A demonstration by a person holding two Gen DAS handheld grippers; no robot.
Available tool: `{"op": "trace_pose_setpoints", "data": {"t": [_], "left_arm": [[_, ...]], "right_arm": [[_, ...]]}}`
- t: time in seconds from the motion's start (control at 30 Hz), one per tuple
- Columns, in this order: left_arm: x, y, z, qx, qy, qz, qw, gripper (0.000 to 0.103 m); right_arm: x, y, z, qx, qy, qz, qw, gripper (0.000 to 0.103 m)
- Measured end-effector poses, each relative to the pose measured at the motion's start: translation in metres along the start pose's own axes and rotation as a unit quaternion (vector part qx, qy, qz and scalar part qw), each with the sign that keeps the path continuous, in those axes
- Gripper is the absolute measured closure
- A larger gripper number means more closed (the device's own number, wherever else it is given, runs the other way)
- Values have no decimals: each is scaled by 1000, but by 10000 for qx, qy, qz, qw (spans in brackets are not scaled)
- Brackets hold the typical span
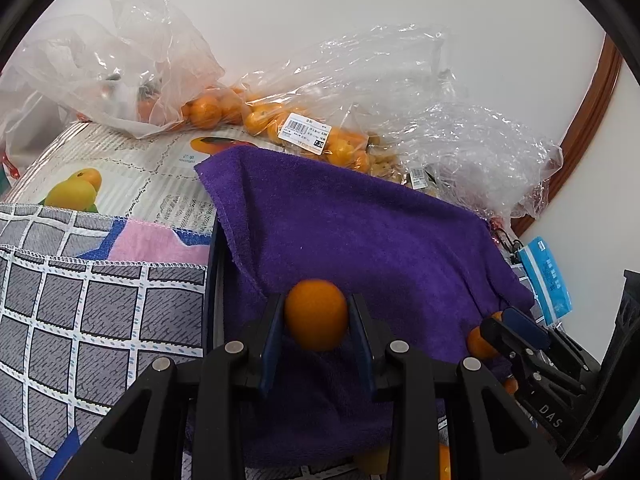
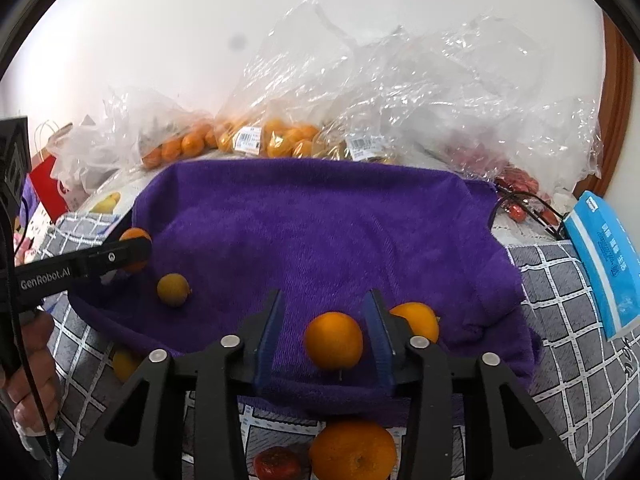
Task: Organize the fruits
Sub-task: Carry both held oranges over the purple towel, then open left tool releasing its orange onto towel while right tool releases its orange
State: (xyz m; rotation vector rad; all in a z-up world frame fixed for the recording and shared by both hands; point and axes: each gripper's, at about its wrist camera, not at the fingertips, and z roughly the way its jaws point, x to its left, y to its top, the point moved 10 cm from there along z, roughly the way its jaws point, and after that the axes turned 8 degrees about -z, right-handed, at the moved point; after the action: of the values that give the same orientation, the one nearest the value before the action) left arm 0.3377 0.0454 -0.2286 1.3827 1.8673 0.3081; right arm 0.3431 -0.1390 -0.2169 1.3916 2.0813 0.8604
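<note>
In the left wrist view my left gripper is shut on a small orange, held above a purple towel. The right wrist view shows that same gripper at the left with its orange. My right gripper stands open over the towel. An orange lies between its pads, with a gap on the left side. A second orange sits just behind the right finger. A smaller yellowish fruit rests on the towel's left part.
Clear plastic bags of small oranges line the back against the wall. A large orange, a red fruit and another orange lie on the grey checked cloth. A blue packet is at the right.
</note>
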Motion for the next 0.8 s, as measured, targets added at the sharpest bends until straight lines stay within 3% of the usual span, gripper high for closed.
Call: {"op": "trace_pose_setpoints", "data": {"t": [0.2,0.8], "left_arm": [[-3,6,-10,-154,-186,2,9997,66],[-15,10,-26,-452,-392,66,9982,64]], "right_arm": [[-10,4,-6,-161,-19,227,9996,56],[-22,17,-26,-449,-355,452,9973,56]]}}
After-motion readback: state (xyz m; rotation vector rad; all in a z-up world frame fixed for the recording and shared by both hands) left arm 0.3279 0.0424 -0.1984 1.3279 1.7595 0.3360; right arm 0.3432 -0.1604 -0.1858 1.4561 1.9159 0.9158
